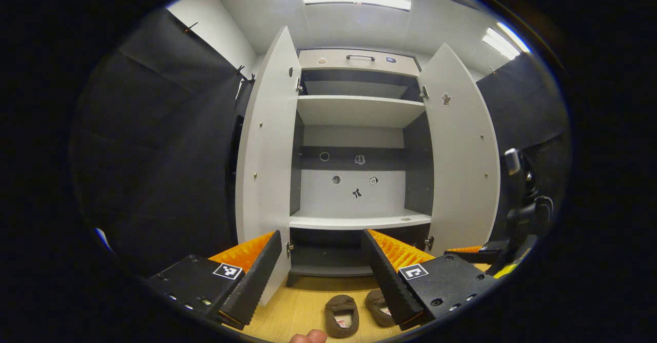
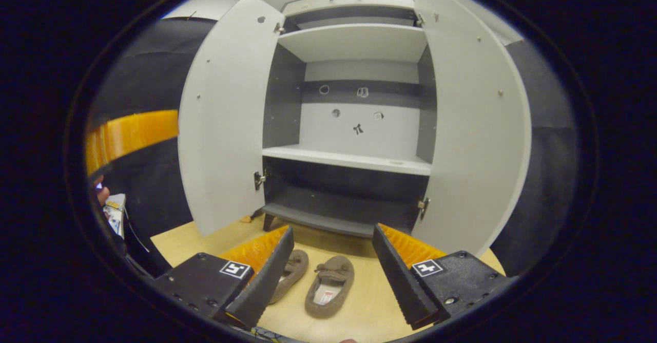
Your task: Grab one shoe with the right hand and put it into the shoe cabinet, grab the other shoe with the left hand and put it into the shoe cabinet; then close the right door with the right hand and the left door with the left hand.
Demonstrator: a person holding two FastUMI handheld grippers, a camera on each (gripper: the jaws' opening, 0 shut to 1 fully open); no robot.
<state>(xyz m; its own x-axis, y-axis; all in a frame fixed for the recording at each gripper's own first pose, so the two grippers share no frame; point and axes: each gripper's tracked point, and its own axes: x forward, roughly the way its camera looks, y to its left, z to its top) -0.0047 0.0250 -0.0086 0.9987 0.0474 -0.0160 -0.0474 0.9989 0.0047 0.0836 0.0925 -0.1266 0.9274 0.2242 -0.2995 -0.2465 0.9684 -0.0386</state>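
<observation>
Your two shoes are soft, brown, suede-like slippers with rounded toes and pale insoles, each with a small label patch inside. In the right gripper view they lie side by side on the pale wood-grain floor (image 2: 369, 302) just in front of the cabinet: the right shoe (image 2: 331, 286) sits fully in sight between your fingers, with a small bow on its upper, while the left shoe (image 2: 293, 271) is partly hidden behind one finger. In the left gripper view the same pair lies low in the picture, one shoe (image 1: 341, 316) open to view and the other (image 1: 379, 306) tucked against a finger. Your right gripper (image 2: 332, 266) hangs above them with its fingers spread wide and holding nothing; their inner faces are finely ribbed. Your left gripper (image 1: 322, 261) is likewise wide apart and empty, with a fingertip of your hand (image 1: 308, 337) at the bottom edge. Beyond the shoes stands the shoe cabinet (image 2: 354, 158), made of smooth matte white panels with dark grey inner walls, a flat white shelf and a dark lower shelf near the floor. Its left door (image 2: 226, 122) and right door (image 2: 472, 127) both stand swung wide open, with small metal hinges at their inner edges. Little stickers dot the back panel.
</observation>
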